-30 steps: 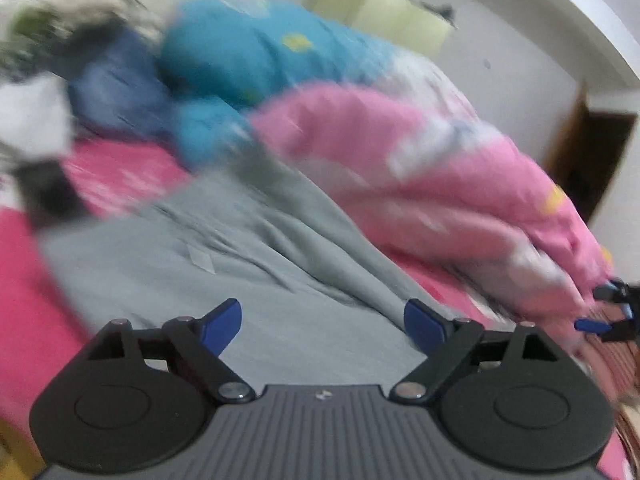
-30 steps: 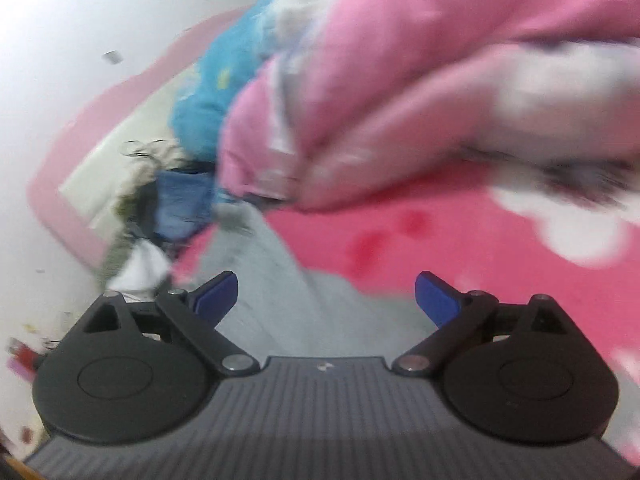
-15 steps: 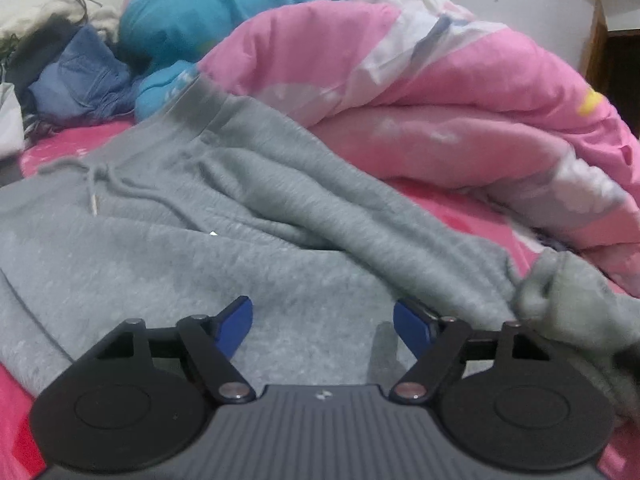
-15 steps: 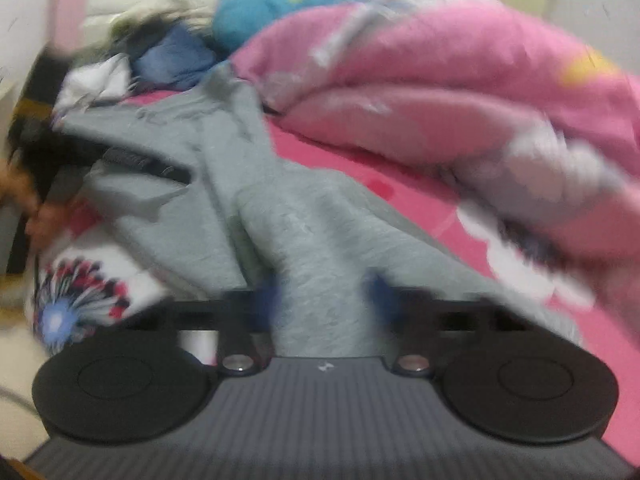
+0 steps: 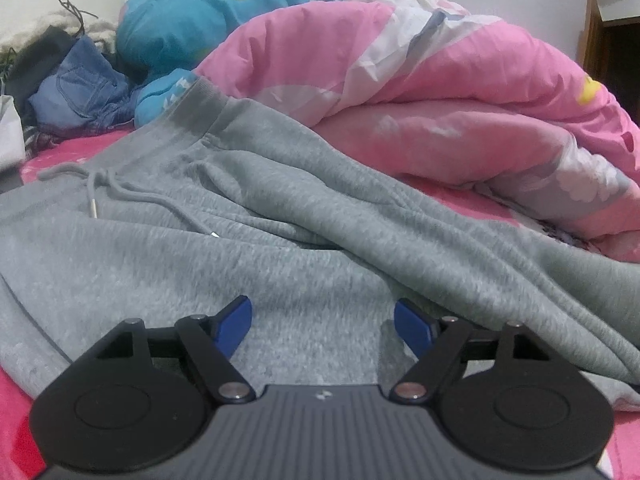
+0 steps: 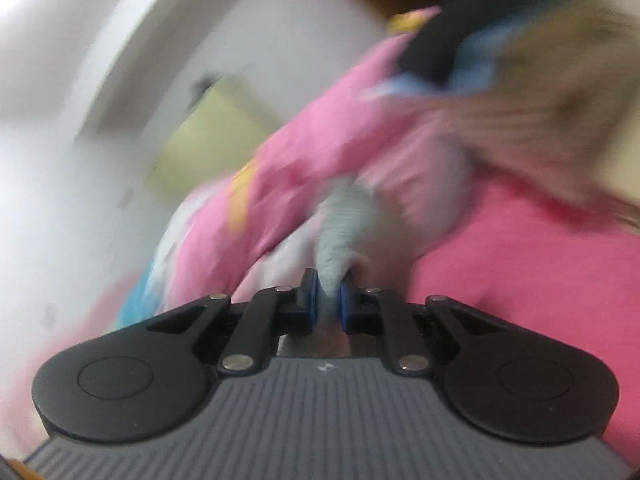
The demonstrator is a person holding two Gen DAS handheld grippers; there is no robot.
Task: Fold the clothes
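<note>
- Soft fleece sweatpants (image 5: 280, 216): heather grey, with a grey drawstring tipped in silver.
- Puffy quilted duvet (image 5: 460, 92): pink with white cloud shapes and a yellow spot.
- Plump printed pillow (image 5: 208, 12): turquoise, yellow oval mark.
- Crumpled denim garment (image 5: 80, 92): faded blue.
- Flat bed sheet (image 6: 540, 264): hot pink.
- Gripper fingertip pads (image 5: 234, 322): deep blue on black arms.

R gripper (image 6: 328, 300): jaws just closed, pinching grey cloth (image 6: 342, 232). Behind: pink duvet (image 6: 320, 136), pink sheet (image 6: 540, 264), white wall (image 6: 60, 200). View blurred.
</note>
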